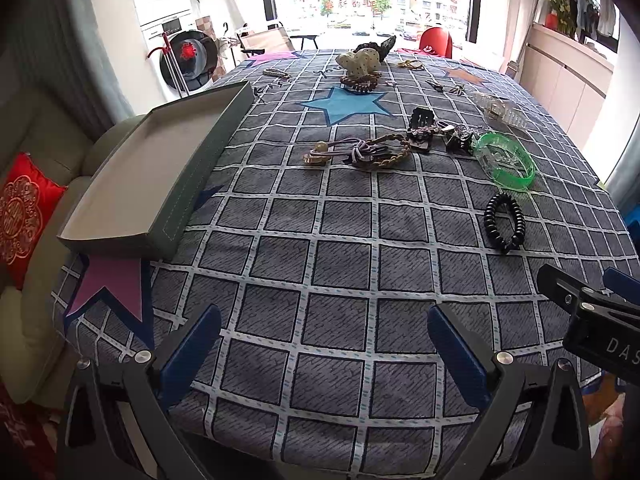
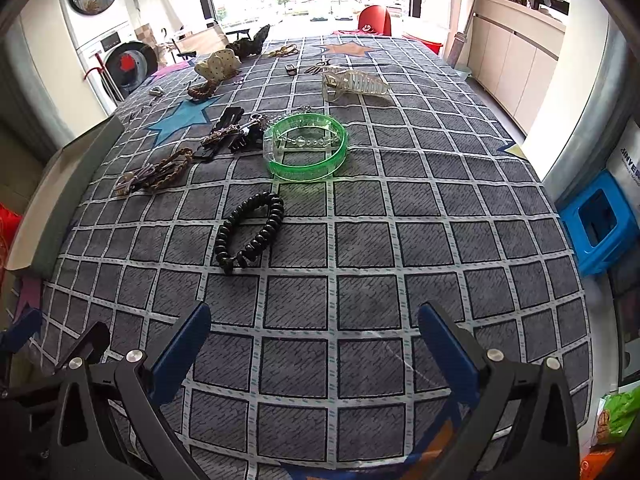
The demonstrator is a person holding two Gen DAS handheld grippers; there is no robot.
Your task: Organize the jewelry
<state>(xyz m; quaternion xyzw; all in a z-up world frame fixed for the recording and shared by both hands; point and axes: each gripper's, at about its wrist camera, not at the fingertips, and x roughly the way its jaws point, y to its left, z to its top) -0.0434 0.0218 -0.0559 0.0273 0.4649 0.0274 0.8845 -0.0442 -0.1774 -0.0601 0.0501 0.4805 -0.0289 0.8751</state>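
Jewelry and hair pieces lie scattered on a grey checked tablecloth [image 1: 320, 248]. A black spiral hair tie [image 1: 503, 222] lies nearest, also in the right wrist view [image 2: 249, 230]. A green bangle [image 1: 505, 159] [image 2: 306, 147] lies beyond it. A braided band with hair ties [image 1: 360, 150] and black clips [image 1: 424, 128] lie mid-table. A clear claw clip [image 2: 354, 83] lies farther back. A grey open tray [image 1: 156, 168] sits at the left edge, empty. My left gripper [image 1: 324, 344] is open and empty above the near cloth. My right gripper [image 2: 314, 344] is open and empty, short of the spiral tie.
More pieces lie at the far end: a dotted cream piece [image 1: 358, 62], a brown bead bracelet [image 1: 360, 82], small keys [image 1: 444, 87]. The right gripper's body [image 1: 592, 320] shows at the left view's right edge. A blue stool [image 2: 600, 226] stands right of the table. A sofa with a red cushion [image 1: 24, 216] is left.
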